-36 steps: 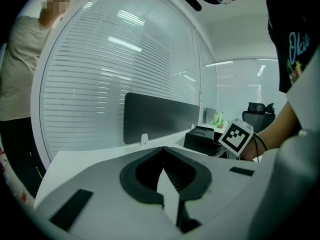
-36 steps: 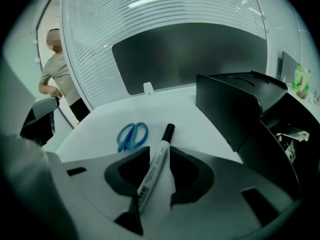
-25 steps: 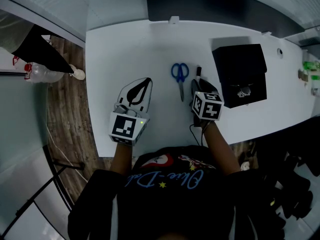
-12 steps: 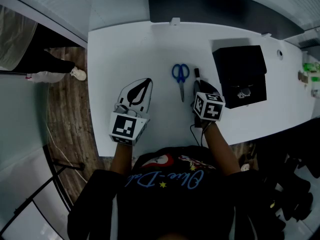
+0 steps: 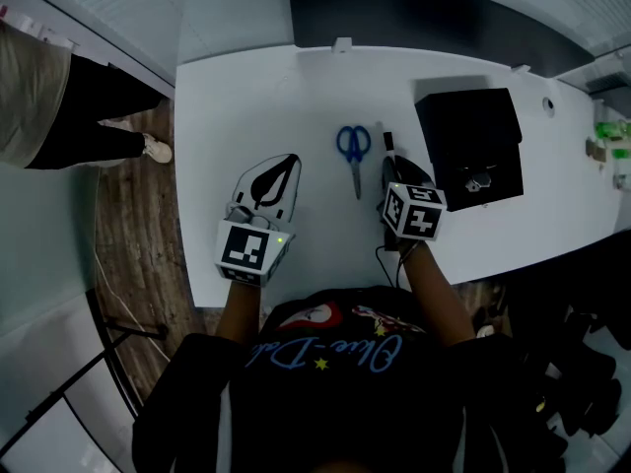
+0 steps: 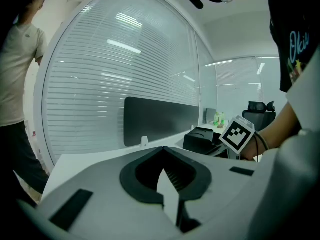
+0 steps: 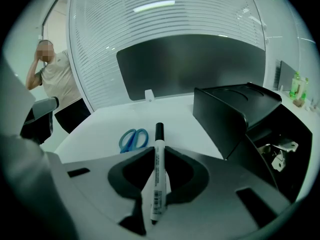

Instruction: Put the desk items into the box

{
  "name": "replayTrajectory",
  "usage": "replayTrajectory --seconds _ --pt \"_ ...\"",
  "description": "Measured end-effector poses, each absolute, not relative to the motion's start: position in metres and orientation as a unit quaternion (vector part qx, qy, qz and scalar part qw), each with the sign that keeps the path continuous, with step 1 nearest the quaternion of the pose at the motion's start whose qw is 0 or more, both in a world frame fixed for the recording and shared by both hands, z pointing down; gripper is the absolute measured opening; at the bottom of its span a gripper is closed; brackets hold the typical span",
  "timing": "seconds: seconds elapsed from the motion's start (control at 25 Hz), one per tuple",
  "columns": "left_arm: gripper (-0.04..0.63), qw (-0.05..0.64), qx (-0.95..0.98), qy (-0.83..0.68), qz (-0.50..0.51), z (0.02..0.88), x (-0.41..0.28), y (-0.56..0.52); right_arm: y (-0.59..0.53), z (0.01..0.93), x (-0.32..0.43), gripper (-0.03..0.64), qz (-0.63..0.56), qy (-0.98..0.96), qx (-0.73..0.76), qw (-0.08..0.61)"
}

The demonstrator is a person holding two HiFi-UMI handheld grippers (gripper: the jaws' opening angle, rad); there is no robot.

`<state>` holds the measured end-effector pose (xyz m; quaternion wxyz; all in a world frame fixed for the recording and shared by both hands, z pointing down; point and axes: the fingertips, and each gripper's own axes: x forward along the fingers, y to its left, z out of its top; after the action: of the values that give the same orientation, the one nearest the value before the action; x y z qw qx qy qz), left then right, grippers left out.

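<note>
While angled down over the white desk (image 5: 246,97), had just been closing the right tongs (image 7: 159,150) and pinched a white marker (image 7: 158,181) between them, pads pressed on the barrel from both sides. Held it lengthwise along the tongs, black cap poking out past the tips toward the desk's far edge, barcode end back near the camera. Could not tell whether lifted clear of the desk or touching it. Held the left tongs (image 6: 162,149) pressed together at the tips, with nothing between them, low over the desk's near part and well apart from the marker.

Saw blue-handled scissors (image 7: 132,139) lying flat on the desk just left of the marker's cap, blades closed and pointing toward the near edge, touched by neither tongs. Found the black box (image 7: 235,116) to the right of the right tongs, near but apart, its lid tilted up and its front compartment open. Made out a small shiny metal piece (image 7: 276,154) inside that compartment; kind not clear. Noted a dark panel (image 7: 190,64) standing along the desk's far edge, with a slatted blind (image 7: 150,14) behind glass beyond it. Spotted a person (image 7: 52,81) in a light shirt and dark trousers standing on the wooden floor (image 5: 138,244) off the desk's left end. Glimpsed green bottles (image 7: 297,89) at the far right.
</note>
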<state>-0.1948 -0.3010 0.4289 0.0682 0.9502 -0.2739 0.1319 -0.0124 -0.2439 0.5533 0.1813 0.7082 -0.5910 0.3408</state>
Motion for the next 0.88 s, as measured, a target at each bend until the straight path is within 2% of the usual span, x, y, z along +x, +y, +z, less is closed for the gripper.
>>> replayTrajectory --seconds 0.88 --pt "0.008 0.052 0.957 -0.258 0.119 0.411 -0.180 -0.281 -0.233 0.509 -0.007 0.072 0.306 -0.609 0.723 0.115"
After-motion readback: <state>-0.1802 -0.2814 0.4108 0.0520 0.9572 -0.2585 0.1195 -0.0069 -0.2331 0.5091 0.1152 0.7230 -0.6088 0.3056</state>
